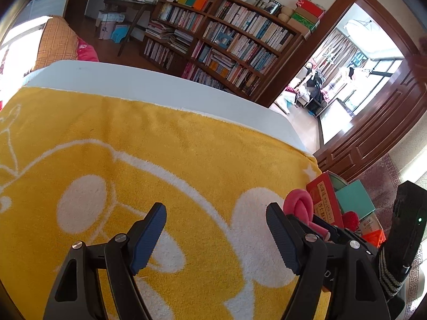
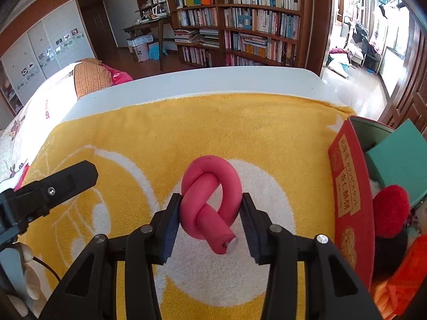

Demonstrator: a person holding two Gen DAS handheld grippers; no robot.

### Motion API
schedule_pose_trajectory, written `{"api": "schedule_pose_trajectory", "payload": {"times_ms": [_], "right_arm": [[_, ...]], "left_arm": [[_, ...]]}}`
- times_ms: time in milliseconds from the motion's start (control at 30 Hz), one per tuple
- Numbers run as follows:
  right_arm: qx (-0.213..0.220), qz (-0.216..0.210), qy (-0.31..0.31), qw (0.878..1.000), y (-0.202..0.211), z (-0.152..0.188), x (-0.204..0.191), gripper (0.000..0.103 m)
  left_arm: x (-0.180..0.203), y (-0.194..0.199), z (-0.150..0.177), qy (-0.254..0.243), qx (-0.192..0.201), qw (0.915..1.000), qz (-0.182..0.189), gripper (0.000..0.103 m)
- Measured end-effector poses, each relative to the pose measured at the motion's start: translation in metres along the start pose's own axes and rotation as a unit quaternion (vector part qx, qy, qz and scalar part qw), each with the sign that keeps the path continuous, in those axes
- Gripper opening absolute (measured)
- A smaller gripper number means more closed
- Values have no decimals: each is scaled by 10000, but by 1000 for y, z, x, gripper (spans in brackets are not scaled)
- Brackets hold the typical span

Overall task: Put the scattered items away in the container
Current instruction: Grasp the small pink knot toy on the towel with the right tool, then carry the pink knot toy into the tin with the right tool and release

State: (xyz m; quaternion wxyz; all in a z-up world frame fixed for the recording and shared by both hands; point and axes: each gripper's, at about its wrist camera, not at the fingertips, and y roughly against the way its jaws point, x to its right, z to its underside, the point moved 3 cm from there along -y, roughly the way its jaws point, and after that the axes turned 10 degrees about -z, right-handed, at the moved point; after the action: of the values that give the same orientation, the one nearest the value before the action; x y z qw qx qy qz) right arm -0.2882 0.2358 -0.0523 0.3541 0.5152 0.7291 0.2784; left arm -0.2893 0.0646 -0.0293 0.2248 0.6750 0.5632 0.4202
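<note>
Right gripper (image 2: 210,213): clamped on the pink knotted foam tube (image 2: 209,200), pads pinching the loop's two sides so it cannot twist, held above the yellow towel (image 2: 186,122).
Left gripper (image 1: 216,236): jaws spread, empty, left of the tube.
Red box (image 2: 349,186): the container, right of the tube, already holding a teal box (image 2: 400,157) and a red pompom (image 2: 391,208); likely the tube's destination.
Table (image 2: 213,82): white edge beyond the towel.

Broad bare yellow towel (image 2: 186,122) lies open ahead of both grippers. On the right, the red box (image 2: 349,186) wall stands upright beside the towel, its inside crowded by a teal box (image 2: 400,157) and red pompom (image 2: 391,208).
</note>
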Motion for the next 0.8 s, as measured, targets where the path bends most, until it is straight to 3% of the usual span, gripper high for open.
{"api": "schedule_pose_trajectory", "payload": {"times_ms": [200, 333, 533, 700, 800], "right_arm": [[399, 445, -157, 9981, 63, -24, 40, 48], [244, 1028, -291, 9940, 83, -43, 80, 48], [-106, 1277, -372, 9911, 78, -58, 113, 48], [-477, 1570, 52, 9864, 59, -59, 110, 48], [-762, 1535, 95, 9852, 47, -59, 110, 48]], "left_arm": [[22, -2, 10, -246, -117, 9995, 147, 79], [31, -2, 13, -382, -124, 9991, 137, 79], [41, -5, 20, -567, -188, 9980, 185, 79], [42, -12, 23, -604, -275, 9977, 165, 79], [42, -13, 23, -615, -287, 9976, 167, 79]]}}
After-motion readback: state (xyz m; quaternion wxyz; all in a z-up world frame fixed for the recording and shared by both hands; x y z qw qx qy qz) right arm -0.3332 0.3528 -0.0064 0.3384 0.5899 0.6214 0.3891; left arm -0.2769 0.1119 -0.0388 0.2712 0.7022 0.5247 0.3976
